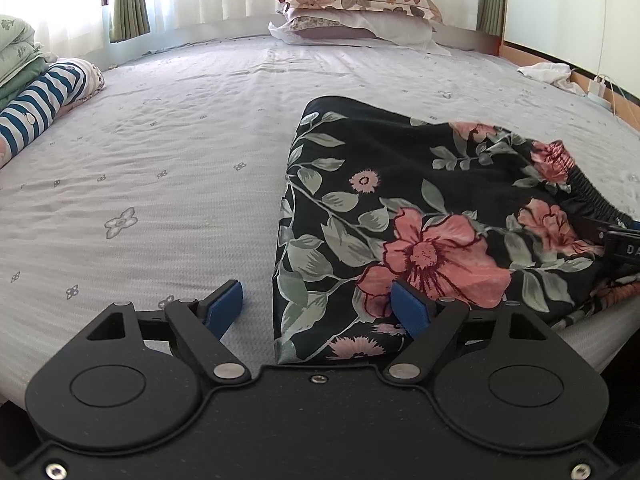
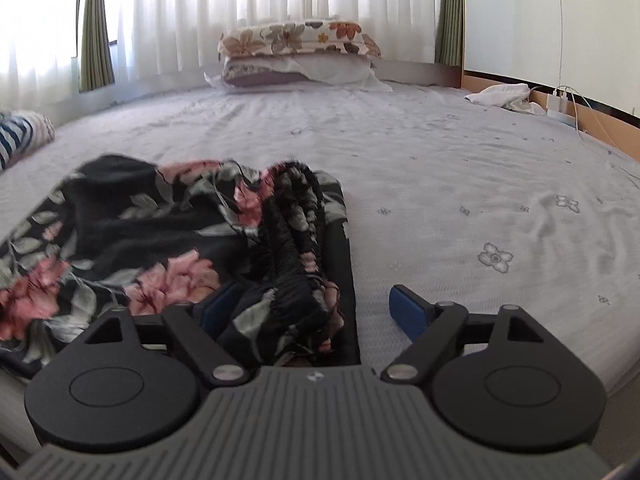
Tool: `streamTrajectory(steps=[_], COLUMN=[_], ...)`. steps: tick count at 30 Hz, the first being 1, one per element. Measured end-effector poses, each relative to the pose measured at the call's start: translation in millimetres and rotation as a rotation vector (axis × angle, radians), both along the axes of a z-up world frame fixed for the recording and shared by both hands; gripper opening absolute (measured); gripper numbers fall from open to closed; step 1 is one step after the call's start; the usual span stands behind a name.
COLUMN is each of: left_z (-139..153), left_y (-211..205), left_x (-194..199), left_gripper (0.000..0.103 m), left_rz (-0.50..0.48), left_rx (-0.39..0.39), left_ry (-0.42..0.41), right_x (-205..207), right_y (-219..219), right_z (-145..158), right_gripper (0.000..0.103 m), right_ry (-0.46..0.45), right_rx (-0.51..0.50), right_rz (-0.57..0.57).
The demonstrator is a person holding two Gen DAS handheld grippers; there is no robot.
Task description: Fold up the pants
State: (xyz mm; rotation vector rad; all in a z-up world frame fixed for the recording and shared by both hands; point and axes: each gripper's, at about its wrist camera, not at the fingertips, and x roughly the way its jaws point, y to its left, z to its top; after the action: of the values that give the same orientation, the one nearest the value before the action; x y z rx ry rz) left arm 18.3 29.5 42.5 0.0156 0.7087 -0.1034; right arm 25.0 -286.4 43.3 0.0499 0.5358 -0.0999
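Black pants with pink flowers and green leaves [image 1: 420,216] lie folded into a compact bundle on the bed near its front edge. My left gripper [image 1: 318,308] is open, its jaws straddling the bundle's left folded edge, right pad over the fabric. In the right wrist view the pants [image 2: 160,240] show their gathered elastic waistband [image 2: 296,240]. My right gripper [image 2: 310,312] is open around the waistband end; its left pad sits partly under fabric. The right gripper also shows at the left wrist view's right edge [image 1: 620,248].
The bed has a pale grey flower-print sheet [image 1: 180,140]. Stacked pillows [image 1: 356,12] lie at the far end below curtains. Striped and green folded bedding [image 1: 40,92] sits at the left. A white cloth [image 2: 504,96] and charger cables lie by the wooden rail at right.
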Motion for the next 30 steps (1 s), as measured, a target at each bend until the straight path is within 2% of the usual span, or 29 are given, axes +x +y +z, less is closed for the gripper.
streamTrajectory(steps=[3,6,9,12,14,16,22,26,28,30], left_z=[8,18,32,43,45,45,39,33,26,18], left_y=[2,6,15,27,34,36,24,7,-1,-5], left_x=[-3,0,13,40,63,85,138,165,180,193], left_gripper=[0.081,0.084,0.086,0.09,0.09,0.09,0.09,0.09,0.09,0.088], left_rz=[-0.002,-0.028,-0.025,0.002,0.031,0.053,0.066,0.043,0.061,0.101], left_rx=[-0.027,-0.049,-0.093,-0.178,-0.238,-0.261,-0.24,-0.176,-0.131,-0.087], left_ry=[-0.019,-0.025,-0.03,0.008,0.043,0.061,0.108,0.105,0.114,0.116], right_x=[-11,-9,7,33,53,72,110,118,123,127], right_y=[1,-1,-21,-39,-43,-43,-42,-30,-25,-27], right_z=[9,18,31,40,39,37,30,31,27,23], right_gripper=[0.089,0.091,0.098,0.102,0.102,0.102,0.102,0.102,0.102,0.102], right_ry=[-0.045,-0.031,0.003,0.05,0.083,0.117,0.17,0.174,0.192,0.211], right_rx=[0.021,0.036,0.163,0.245,0.221,0.179,0.178,0.075,0.015,0.0], right_rz=[0.014,0.027,0.011,0.0,0.002,0.016,0.047,0.057,0.04,0.004])
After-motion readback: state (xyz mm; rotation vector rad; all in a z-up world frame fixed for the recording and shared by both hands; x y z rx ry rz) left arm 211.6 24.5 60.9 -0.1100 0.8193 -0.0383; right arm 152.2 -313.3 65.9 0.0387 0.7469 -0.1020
